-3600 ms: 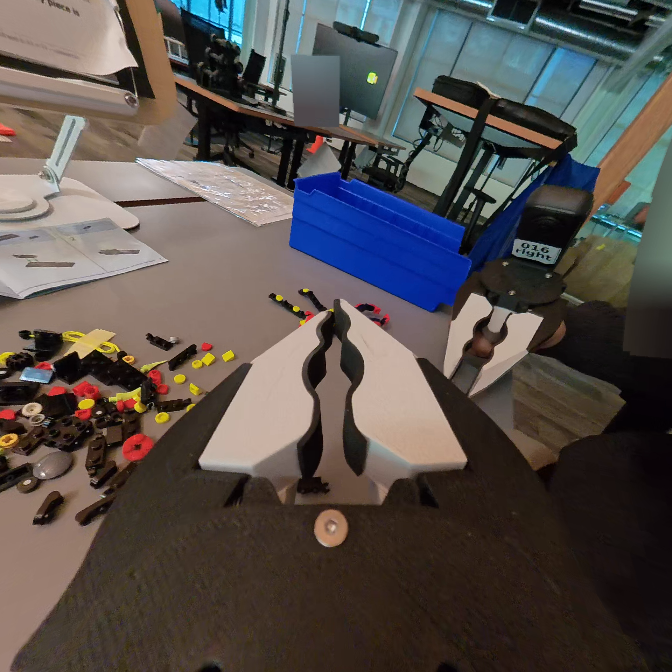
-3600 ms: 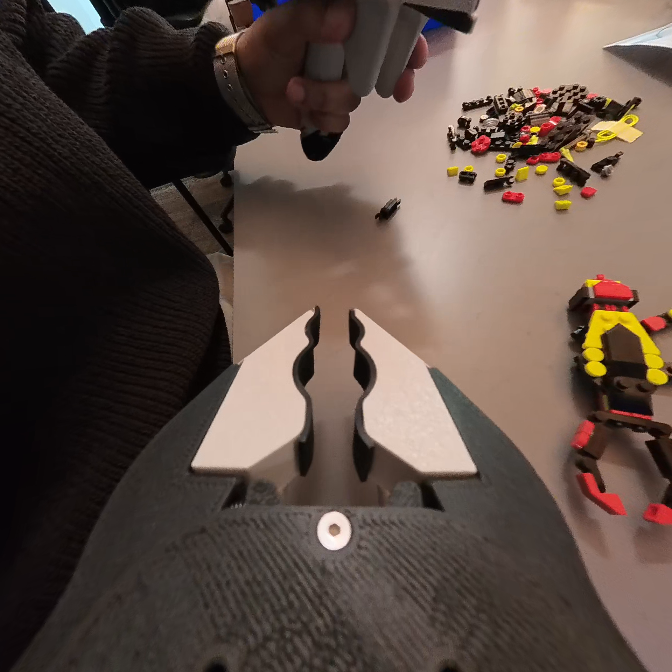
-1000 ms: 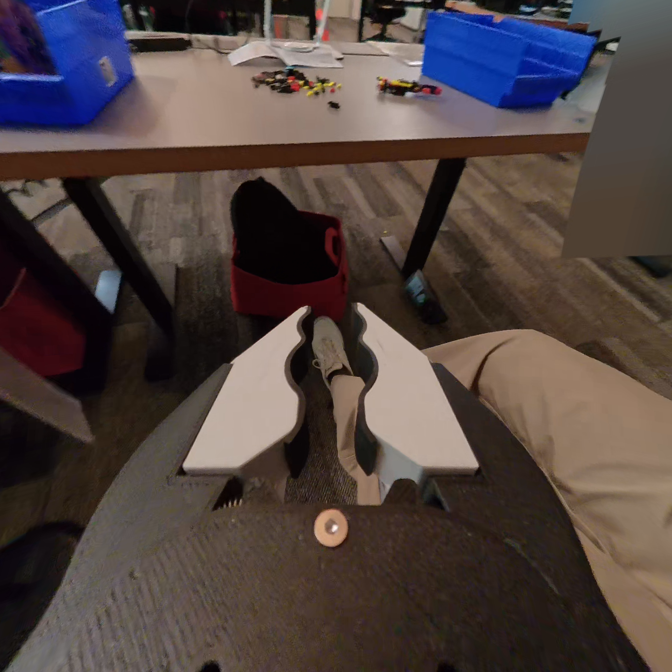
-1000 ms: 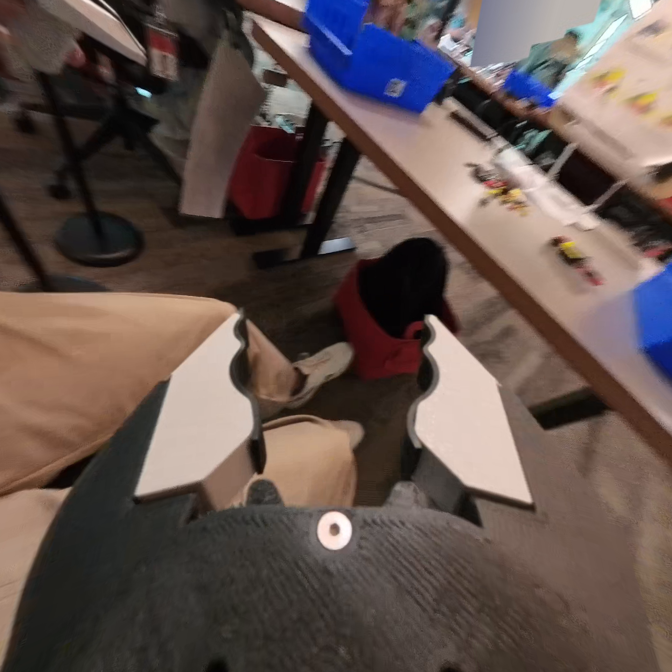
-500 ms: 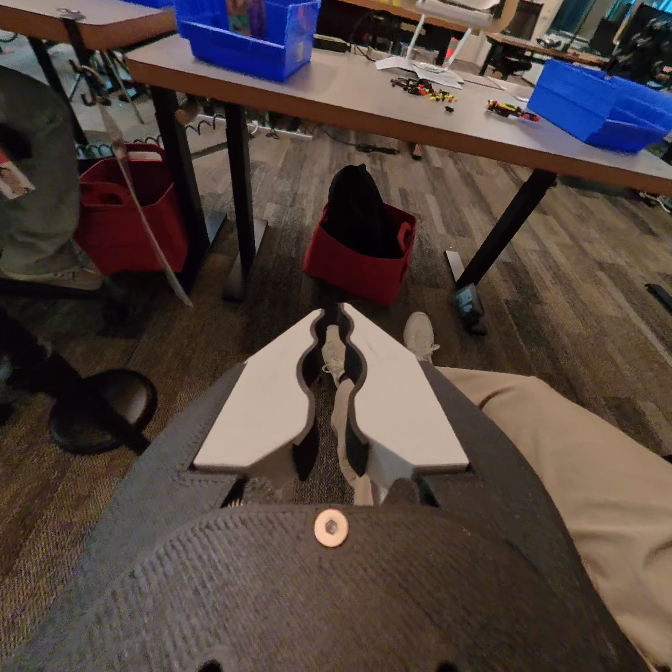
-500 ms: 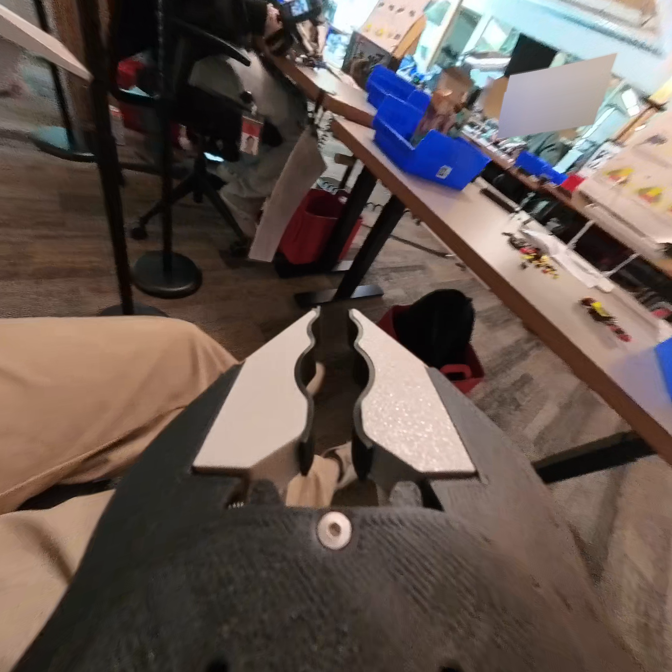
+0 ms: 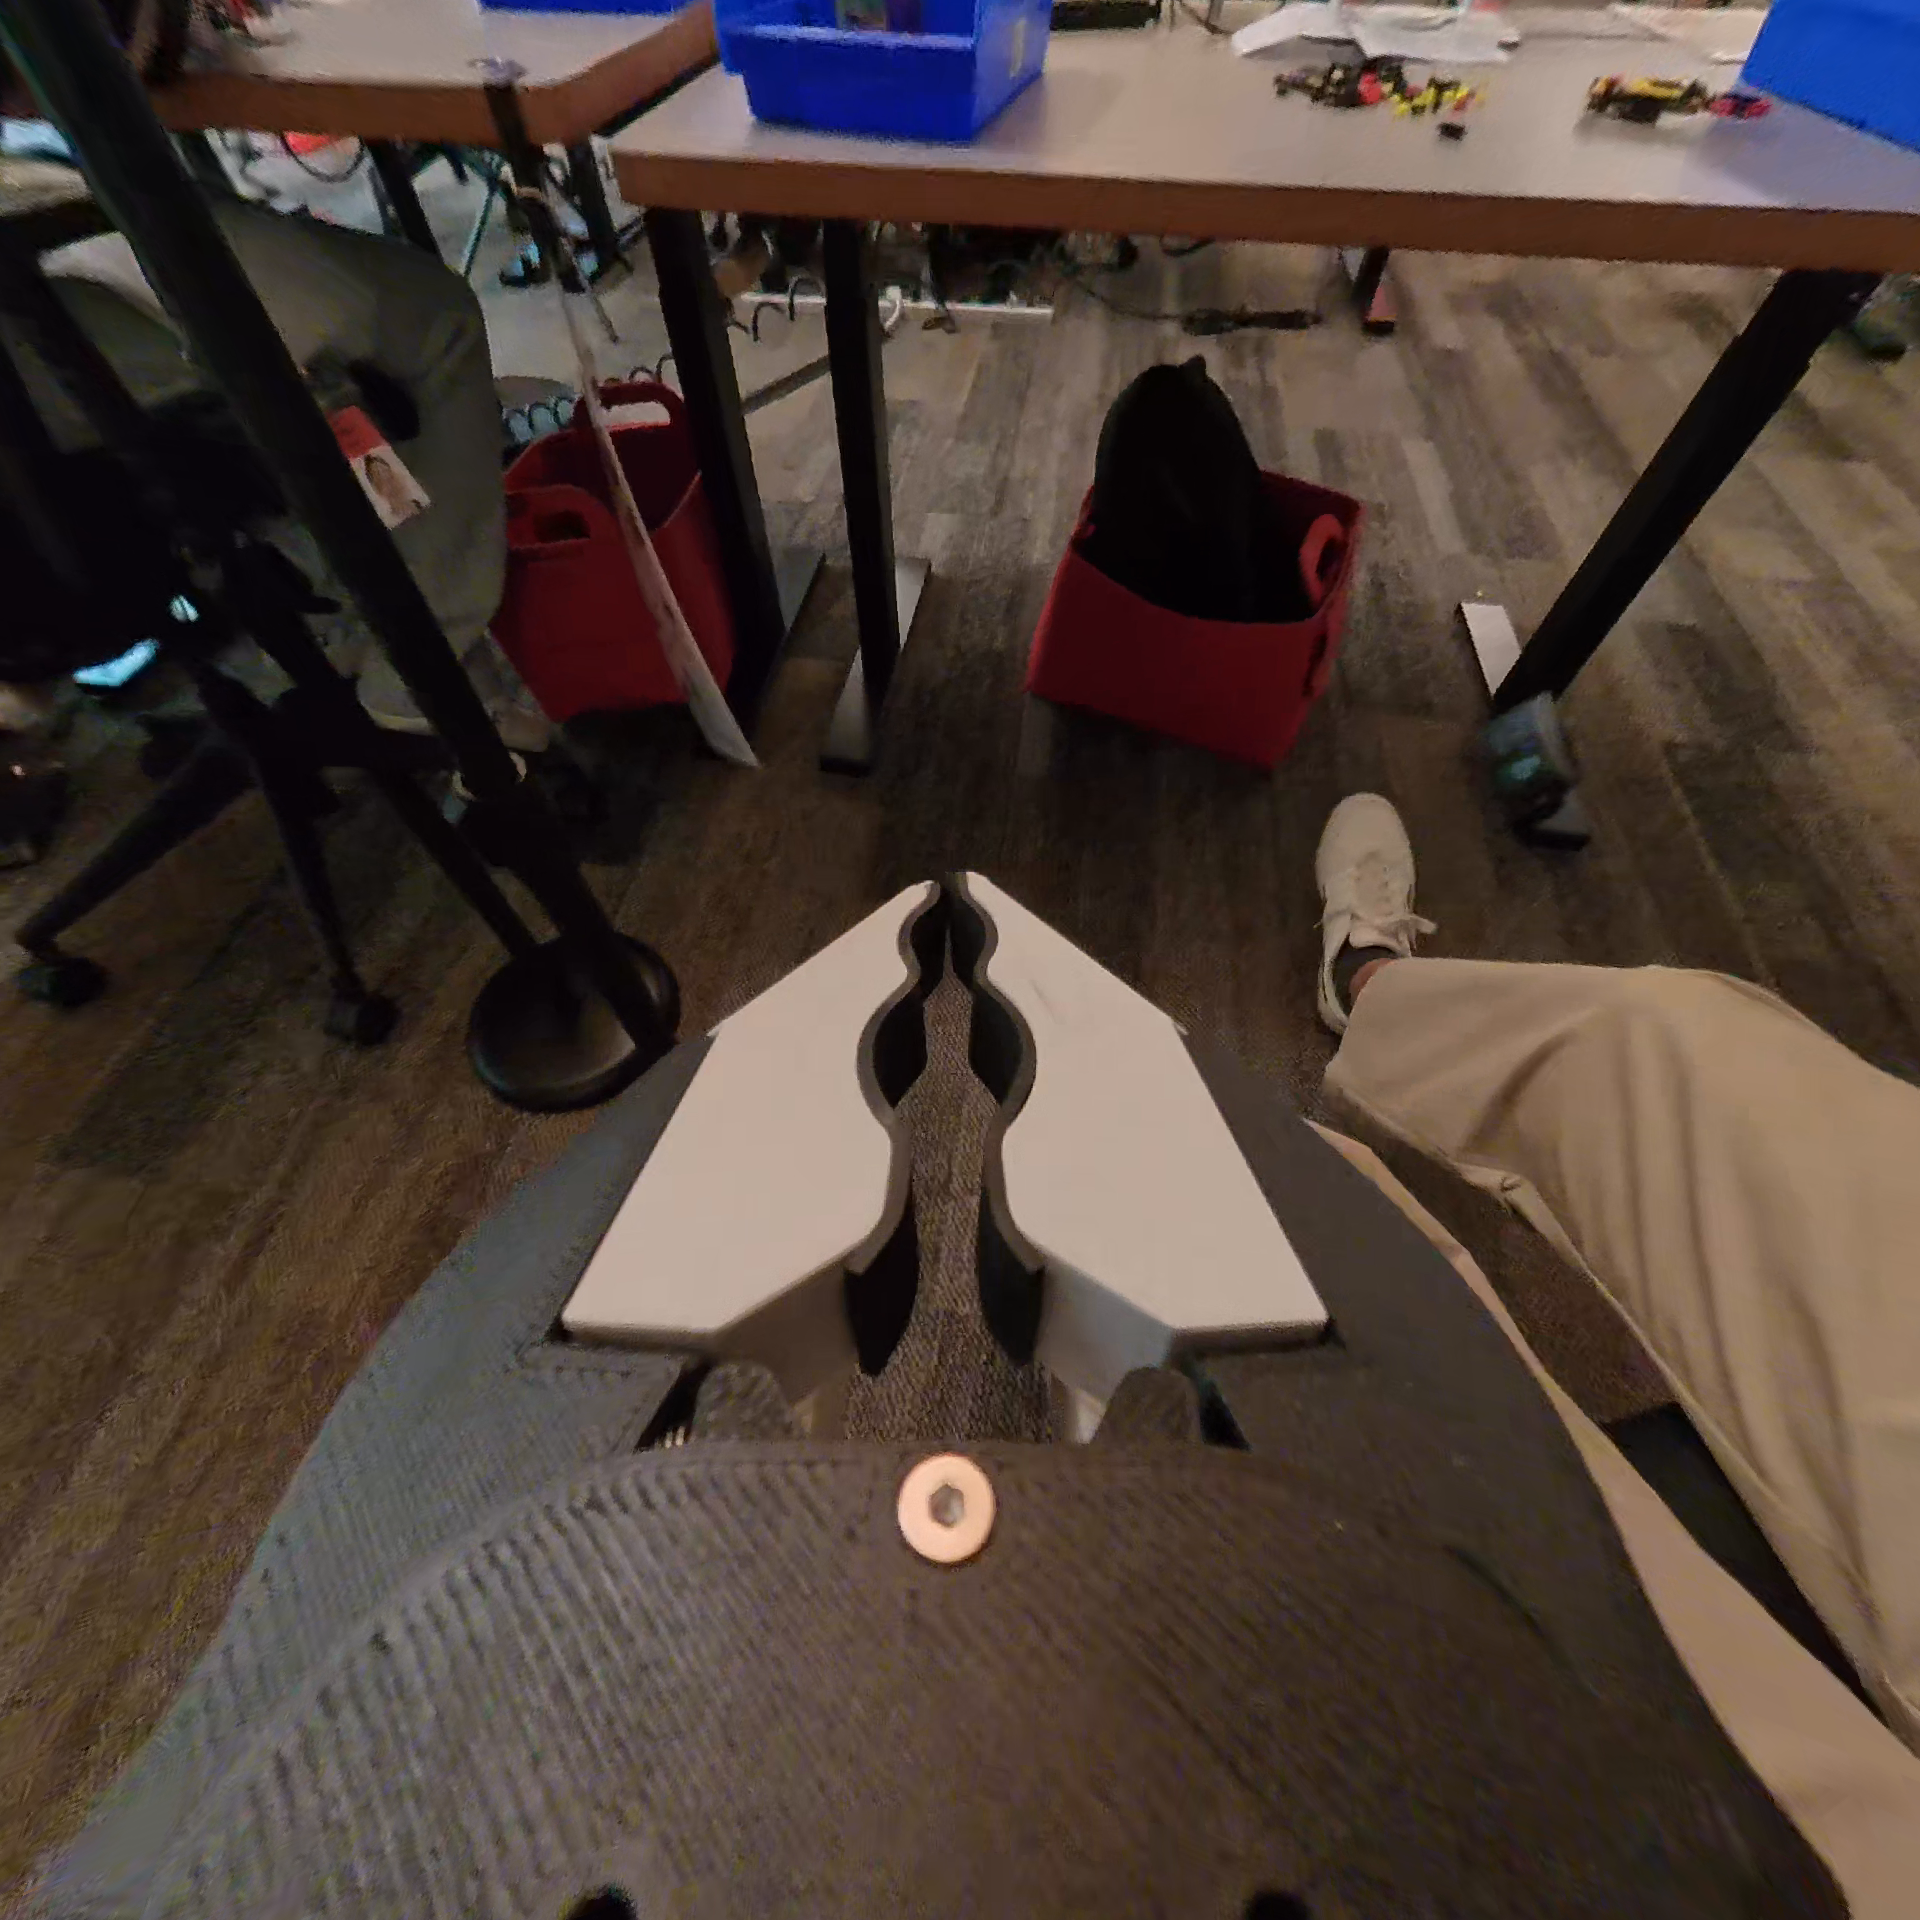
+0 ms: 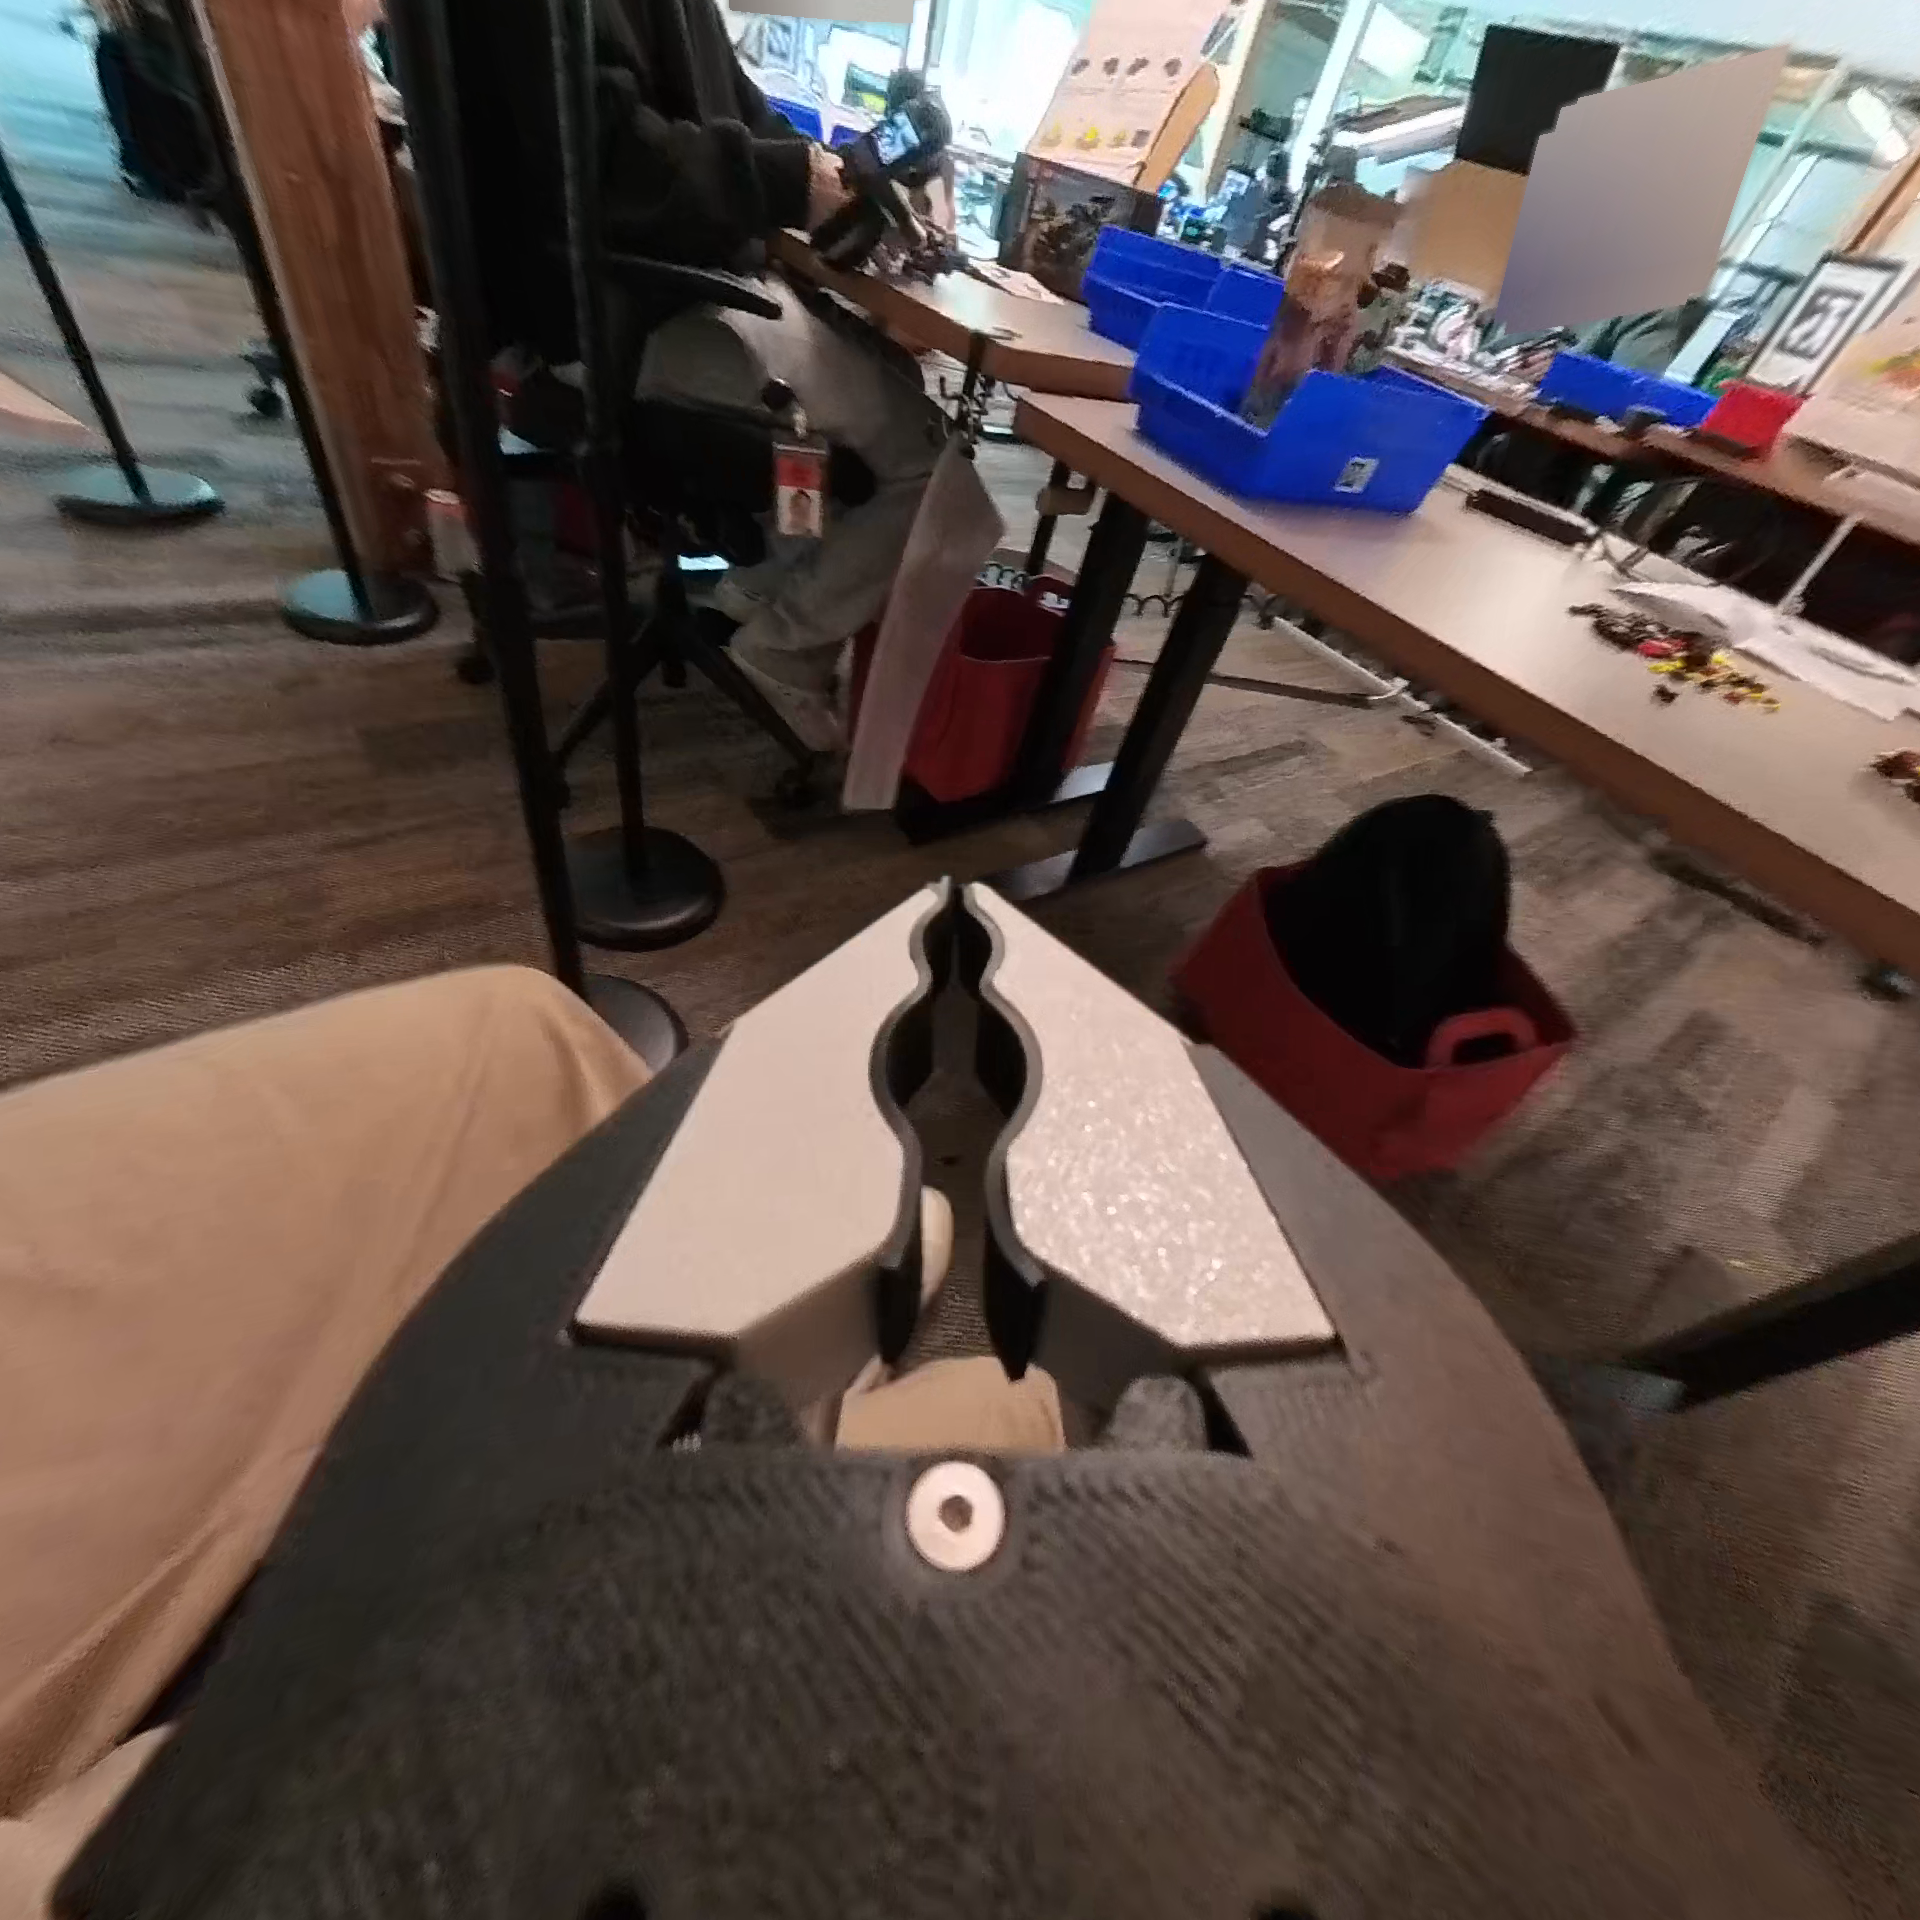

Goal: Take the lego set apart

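Grey fingers of the left gripper (image 7: 954,891) are pressed tip to tip, empty, over the floor beside a tan trouser leg (image 7: 1621,1195). Those of the right gripper (image 8: 958,894) are likewise closed on nothing. Far off on the table (image 7: 1195,145), the lego figure (image 7: 1652,96) lies right of the loose bricks (image 7: 1371,83). A red basket (image 7: 1195,655) sits underneath.

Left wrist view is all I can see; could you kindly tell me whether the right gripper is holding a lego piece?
Observer: No, the right gripper is shut, with nothing between its fingertips.
Operator: Is anyone nearby on that side?
Observer: Yes, a seated person in a black top holds a black device over the next table.
Operator: Anything else there?
Observer: A wooden pillar stands just beyond that person.
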Tool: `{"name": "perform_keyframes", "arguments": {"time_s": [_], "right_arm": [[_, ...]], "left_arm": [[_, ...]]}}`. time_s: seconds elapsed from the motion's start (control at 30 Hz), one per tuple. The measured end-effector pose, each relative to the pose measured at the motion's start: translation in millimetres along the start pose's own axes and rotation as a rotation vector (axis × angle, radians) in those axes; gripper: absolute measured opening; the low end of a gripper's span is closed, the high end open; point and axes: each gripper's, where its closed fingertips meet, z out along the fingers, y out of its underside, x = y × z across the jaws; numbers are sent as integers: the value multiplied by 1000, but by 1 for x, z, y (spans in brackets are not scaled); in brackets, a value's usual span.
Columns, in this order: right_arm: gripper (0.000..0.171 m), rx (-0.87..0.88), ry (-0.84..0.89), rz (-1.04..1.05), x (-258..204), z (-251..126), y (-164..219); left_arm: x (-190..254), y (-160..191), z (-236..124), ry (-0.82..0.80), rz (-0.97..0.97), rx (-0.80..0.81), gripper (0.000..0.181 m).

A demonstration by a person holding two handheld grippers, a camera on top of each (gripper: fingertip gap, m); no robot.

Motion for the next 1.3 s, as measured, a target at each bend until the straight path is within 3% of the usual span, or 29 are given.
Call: {"name": "perform_keyframes", "arguments": {"time_s": [0.03, 0.2, 0.23, 0.3, 0.33, 0.43, 0.57, 0.6, 0.63, 0.67, 0.7, 0.77, 0.87, 1.0, 1.17, 1.3], "right_arm": [[1, 14, 0, 5, 1, -2, -3], [40, 101, 7, -64, 10, -24, -22], [52, 93, 16, -55, 13, -29, -20], [100, 65, 18, -8, 15, -39, -11], [115, 40, -12, 13, 12, -43, -6], [118, -1, -31, 35, 12, -61, 6], [112, -19, 30, 62, 22, -90, 19], [93, -27, 60, 57, 26, -97, 22], [60, -42, 73, 43, 29, -103, 27], [24, -58, 63, 21, 29, -107, 32], [0, -73, 29, -4, 27, -109, 36], [0, -75, 33, -13, 36, -106, 40], [8, -89, 79, 95, 68, -88, 57], [23, -162, 58, 276, 111, -43, 111], [20, -266, 207, 316, 192, 27, 207], [23, -403, 210, 192, 234, 89, 259]], "left_arm": [[1, -7, 0, -1, 7, 20, 0], [38, -38, 4, 123, -23, 104, 0], [44, -43, 6, 136, -7, 111, 2], [55, -56, 8, 145, 27, 147, 3], [62, -63, 8, 156, 51, 169, 0], [53, -75, 14, 107, 93, 194, 0], [47, -66, 41, 164, -126, 133, 0], [57, -58, 51, 221, -181, 99, 0], [68, -47, 62, 270, -218, 52, 3], [78, -31, 76, 303, -231, -7, 11], [85, -10, 93, 322, -223, -81, 26], [92, 41, 135, 332, -178, -235, 40], [91, 126, 228, 301, -55, -408, 51], [106, 254, 374, 372, 28, -647, 37], [103, 412, 563, 287, 197, -795, 19], [118, 479, 659, 281, 206, -799, 16]]}}
